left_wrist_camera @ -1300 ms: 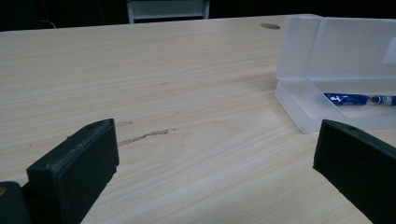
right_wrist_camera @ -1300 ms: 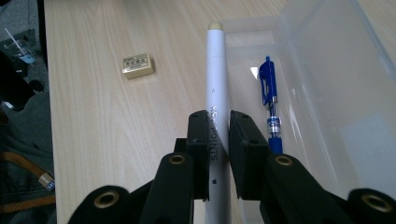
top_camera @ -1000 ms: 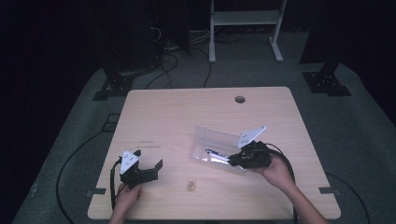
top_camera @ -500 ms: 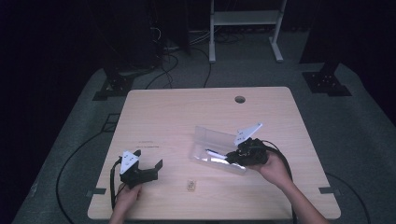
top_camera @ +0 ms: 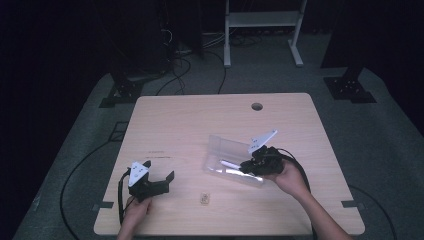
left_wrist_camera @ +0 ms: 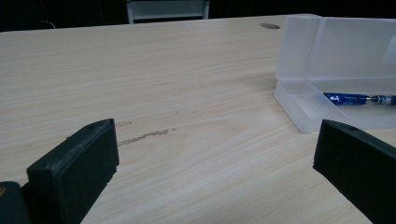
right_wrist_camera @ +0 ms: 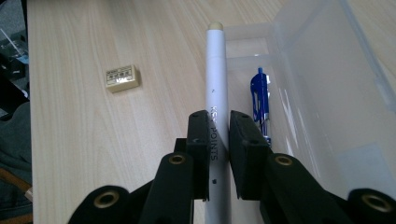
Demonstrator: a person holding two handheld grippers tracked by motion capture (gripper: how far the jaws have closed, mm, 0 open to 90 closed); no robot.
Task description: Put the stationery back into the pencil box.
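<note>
White plastic is what matters here: a long white marker (right_wrist_camera: 217, 93), lettered "KEY POINTS" along its barrel, is pinched between the two black jaws of the right gripper (right_wrist_camera: 218, 140), which press on it from either side near its middle. Seen in the right gripper view, its long axis runs straight toward twelve o'clock from the jaws, tan cap end farthest out, and it hangs over the near front wall of the clear plastic pencil case (right_wrist_camera: 327, 93). The case's tray lies at about one o'clock from the jaws, its long side nearly parallel to the marker, with a blue pen (right_wrist_camera: 260, 100) already lying inside just beside the marker's line. My judgement is that the coming move turns on shifting the marker slightly toward one o'clock and lowering it flat beside the pen. The right hand is clearly the nearer one; in the high view the left gripper (top_camera: 159, 180) sits well apart at the case's eight o'clock, jaws spread wide and holding nothing. A small tan eraser (right_wrist_camera: 122, 77) lies on the wooden table (top_camera: 190, 125) at ten o'clock from the right jaws. The marker's rear end is cut off below the jaws, and whether its tip touches the case wall is hard to tell; the translucent lid blurs the tray's far edge.
</note>
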